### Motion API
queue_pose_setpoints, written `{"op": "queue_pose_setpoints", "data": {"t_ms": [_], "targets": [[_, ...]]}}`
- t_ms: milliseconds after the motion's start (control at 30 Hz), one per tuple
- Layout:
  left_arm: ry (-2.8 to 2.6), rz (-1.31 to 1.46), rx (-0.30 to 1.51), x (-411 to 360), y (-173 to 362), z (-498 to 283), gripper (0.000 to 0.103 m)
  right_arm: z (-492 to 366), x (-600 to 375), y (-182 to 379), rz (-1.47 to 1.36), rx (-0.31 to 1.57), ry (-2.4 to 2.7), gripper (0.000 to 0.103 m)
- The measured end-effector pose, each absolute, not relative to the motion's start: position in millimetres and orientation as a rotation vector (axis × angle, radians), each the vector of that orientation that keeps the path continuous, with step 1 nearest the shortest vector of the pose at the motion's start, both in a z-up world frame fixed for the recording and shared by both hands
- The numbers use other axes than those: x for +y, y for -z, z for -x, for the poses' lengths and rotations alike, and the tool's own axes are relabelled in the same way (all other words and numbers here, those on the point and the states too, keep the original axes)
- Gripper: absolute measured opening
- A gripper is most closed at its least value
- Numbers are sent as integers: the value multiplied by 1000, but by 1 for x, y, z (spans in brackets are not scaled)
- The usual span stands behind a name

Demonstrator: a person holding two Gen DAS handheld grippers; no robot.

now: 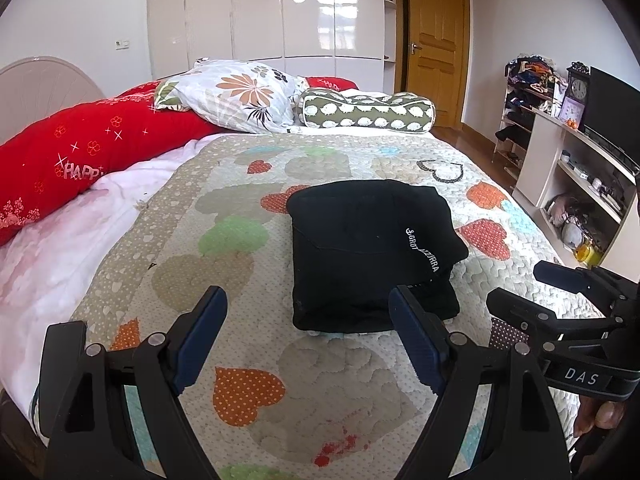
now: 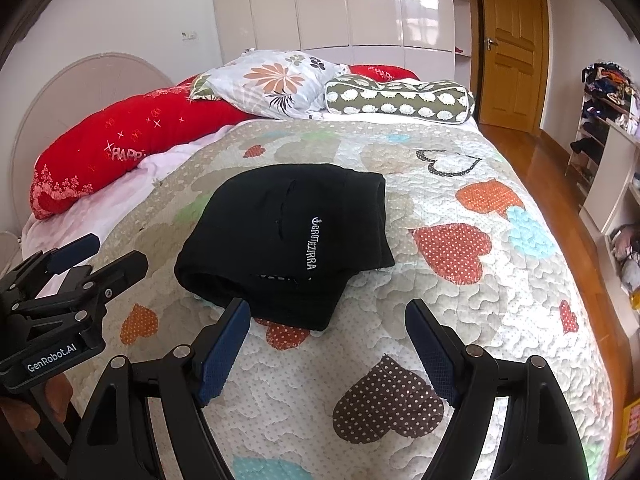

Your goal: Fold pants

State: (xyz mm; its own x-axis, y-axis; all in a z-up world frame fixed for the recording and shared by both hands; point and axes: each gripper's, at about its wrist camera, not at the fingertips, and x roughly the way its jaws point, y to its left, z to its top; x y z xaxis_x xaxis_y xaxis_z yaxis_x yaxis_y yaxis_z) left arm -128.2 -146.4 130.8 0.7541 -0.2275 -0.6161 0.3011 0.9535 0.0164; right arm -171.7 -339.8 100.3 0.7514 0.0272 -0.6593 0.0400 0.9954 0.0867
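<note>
At nine o'clock from the pants lies the red pillow [image 1: 80, 152]. The left gripper [image 1: 308, 340] hangs with its jaws spread wide, holding nothing, at seven o'clock of the black pants [image 1: 368, 248], which lie folded in a compact stack mid-quilt [image 1: 224, 248]. At five o'clock, the right gripper [image 2: 328, 340] also gapes wide and empty.

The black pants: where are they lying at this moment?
The black pants lie folded on the heart-patterned quilt mid-bed, just beyond both open claws, well short of the pillows at the head.
</note>
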Motion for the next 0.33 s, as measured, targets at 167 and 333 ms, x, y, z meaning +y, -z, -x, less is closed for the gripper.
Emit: {"op": "queue_pose_setpoints", "data": {"t_ms": [167,333], "targets": [[291,-116,653,-147,-131,129,83,173,-341,-99,-101,723,6,81],[291,-123,642,-147,-130,131,83,173,-342,-99,-100,724,6,81]]}}
